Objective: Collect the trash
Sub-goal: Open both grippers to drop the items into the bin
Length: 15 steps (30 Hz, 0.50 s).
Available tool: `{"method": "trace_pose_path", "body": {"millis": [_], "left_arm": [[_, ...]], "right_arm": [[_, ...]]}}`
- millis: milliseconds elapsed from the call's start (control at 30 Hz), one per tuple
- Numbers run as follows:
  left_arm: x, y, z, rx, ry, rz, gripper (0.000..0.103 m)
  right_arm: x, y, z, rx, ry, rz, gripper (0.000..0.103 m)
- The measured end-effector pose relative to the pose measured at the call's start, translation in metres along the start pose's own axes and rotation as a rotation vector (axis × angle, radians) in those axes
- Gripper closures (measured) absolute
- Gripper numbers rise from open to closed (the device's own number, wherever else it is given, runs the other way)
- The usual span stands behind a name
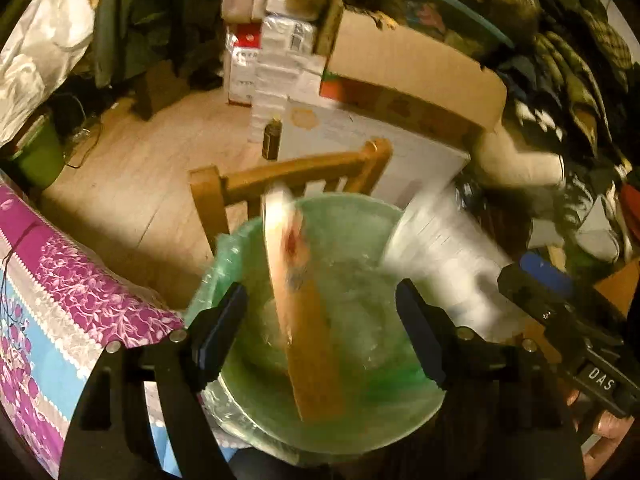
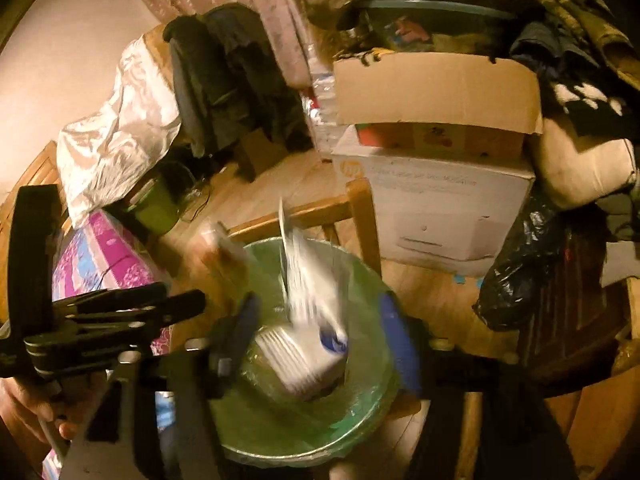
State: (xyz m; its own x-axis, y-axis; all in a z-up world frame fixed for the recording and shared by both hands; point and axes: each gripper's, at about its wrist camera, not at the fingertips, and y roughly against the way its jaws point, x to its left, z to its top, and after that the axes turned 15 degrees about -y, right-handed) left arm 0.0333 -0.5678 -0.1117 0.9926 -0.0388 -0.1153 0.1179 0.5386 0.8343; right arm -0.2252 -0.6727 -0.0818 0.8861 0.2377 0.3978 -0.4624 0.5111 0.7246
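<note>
A bin lined with a green bag (image 1: 360, 240) (image 2: 360, 380) stands below both grippers. My left gripper (image 1: 322, 332) is open above its mouth, and a blurred orange and white flat wrapper (image 1: 300, 300) hangs between the jaws over the bin, touching neither. My right gripper (image 2: 320, 344) is open over the bin; a blurred white ribbed carton (image 2: 308, 344) with a blue mark lies between its jaws inside the bin's mouth. The white carton (image 1: 444, 264) also shows blurred in the left wrist view. The right gripper's body (image 1: 568, 320) shows at the right there.
A wooden chair (image 1: 288, 180) (image 2: 352, 216) stands just behind the bin. A table with a purple floral cloth (image 1: 60, 280) (image 2: 108, 256) is to the left. Stacked cardboard boxes (image 1: 400, 92) (image 2: 436, 152), a black bag (image 2: 520, 272) and piled clothes crowd the back and right.
</note>
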Motion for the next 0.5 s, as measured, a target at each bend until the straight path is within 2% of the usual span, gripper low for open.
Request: {"method": "trace_pose_path", "body": {"millis": [200,500], "left_arm": [[0.006,0.007,-0.003,-0.017,0.01,0.016,0.03],[0.011,0.02,-0.013,-0.03,0.021,0.103,0.03]], "right_arm": [[-0.005,0.0,0.004,-0.015,-0.026,0.002,0.042],[0.012,0.008,0.001,-0.037,0.004,0.026,0.042]]}}
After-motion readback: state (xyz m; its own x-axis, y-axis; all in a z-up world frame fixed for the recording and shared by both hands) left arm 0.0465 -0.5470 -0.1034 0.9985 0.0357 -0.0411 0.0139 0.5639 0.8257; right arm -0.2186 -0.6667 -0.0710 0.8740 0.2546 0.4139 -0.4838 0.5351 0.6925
